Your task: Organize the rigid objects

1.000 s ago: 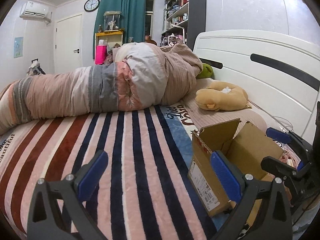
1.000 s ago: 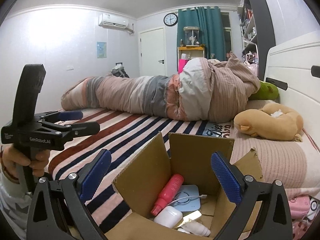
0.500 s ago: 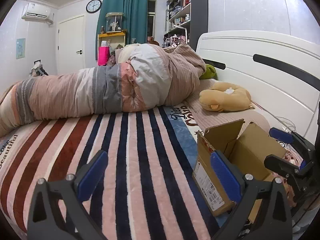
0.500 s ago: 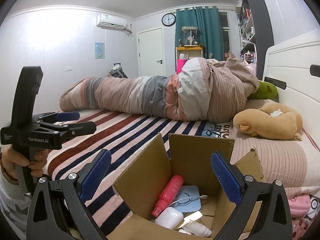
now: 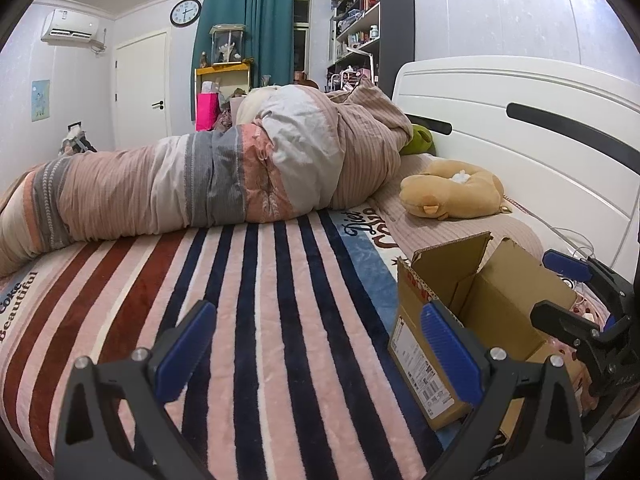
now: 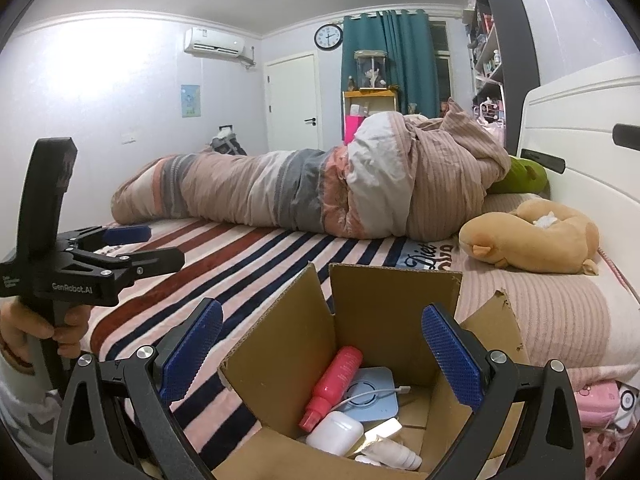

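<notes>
An open cardboard box (image 6: 384,308) stands on the striped blanket (image 5: 240,312); it also shows in the left wrist view (image 5: 472,308). Inside it lie a pink bottle (image 6: 334,384), a white earbud case (image 6: 334,434), a light blue pad with a white cable (image 6: 374,392) and a small white bottle (image 6: 394,454). My right gripper (image 6: 318,356) is open and empty, held over the box's near side. My left gripper (image 5: 316,352) is open and empty above the blanket, left of the box. It also shows in the right wrist view (image 6: 140,246), and the right gripper shows in the left wrist view (image 5: 560,288).
A rolled duvet (image 5: 224,176) lies across the far side of the bed. A tan plush toy (image 5: 452,194) and a green one (image 5: 420,140) lie by the white headboard (image 5: 520,120). A pink item (image 6: 596,404) lies right of the box.
The left wrist view has pulled back and up a little, so the box appears lower and smaller. The right gripper stays over the box; both stay open.
</notes>
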The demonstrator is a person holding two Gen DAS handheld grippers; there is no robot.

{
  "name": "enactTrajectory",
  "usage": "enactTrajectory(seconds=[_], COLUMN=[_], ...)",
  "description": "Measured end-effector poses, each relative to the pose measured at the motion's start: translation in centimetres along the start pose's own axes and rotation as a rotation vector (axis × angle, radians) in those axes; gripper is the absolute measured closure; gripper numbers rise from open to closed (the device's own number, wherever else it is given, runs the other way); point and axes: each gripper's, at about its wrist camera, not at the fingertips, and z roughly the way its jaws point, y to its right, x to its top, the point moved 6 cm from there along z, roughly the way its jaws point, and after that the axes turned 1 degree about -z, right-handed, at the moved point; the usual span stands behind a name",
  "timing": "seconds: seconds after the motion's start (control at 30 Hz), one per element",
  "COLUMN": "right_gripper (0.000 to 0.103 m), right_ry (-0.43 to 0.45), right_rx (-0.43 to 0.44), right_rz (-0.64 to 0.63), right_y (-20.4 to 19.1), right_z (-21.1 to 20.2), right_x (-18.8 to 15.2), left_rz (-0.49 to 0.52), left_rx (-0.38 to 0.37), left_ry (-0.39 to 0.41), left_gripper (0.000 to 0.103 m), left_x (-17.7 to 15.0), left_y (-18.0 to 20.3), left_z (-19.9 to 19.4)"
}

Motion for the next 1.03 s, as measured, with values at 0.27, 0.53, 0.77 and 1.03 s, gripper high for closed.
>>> enactTrajectory(seconds=[0.27, 0.53, 0.77, 1.03], right_gripper=[0.003, 0.003, 0.003, 0.003], right_ry=[0.001, -0.004, 0.002, 0.004], right_rx=[-0.013, -0.038, -0.04, -0.043], right_rz=[-0.005, 0.004, 0.01, 0.011], right_y=[-0.1, -0.3, -0.3, -0.4], right_z=[-0.2, -0.8, -1.3, -1.3], right_x=[0.2, 0.1, 0.1, 0.2], left_rz=[0.009, 0.014, 0.027, 0.029], left_rx=[0.004, -0.003, -0.011, -0.005], left_ry=[0.001, 0.0, 0.004, -0.001], left_gripper=[0.001, 0.001, 0.001, 0.001], left_x=[-0.2, -0.4, -0.3, -0.4], left_y=[0.0, 0.3, 0.7, 0.7], left_z=[0.1, 0.1, -0.3, -0.3])
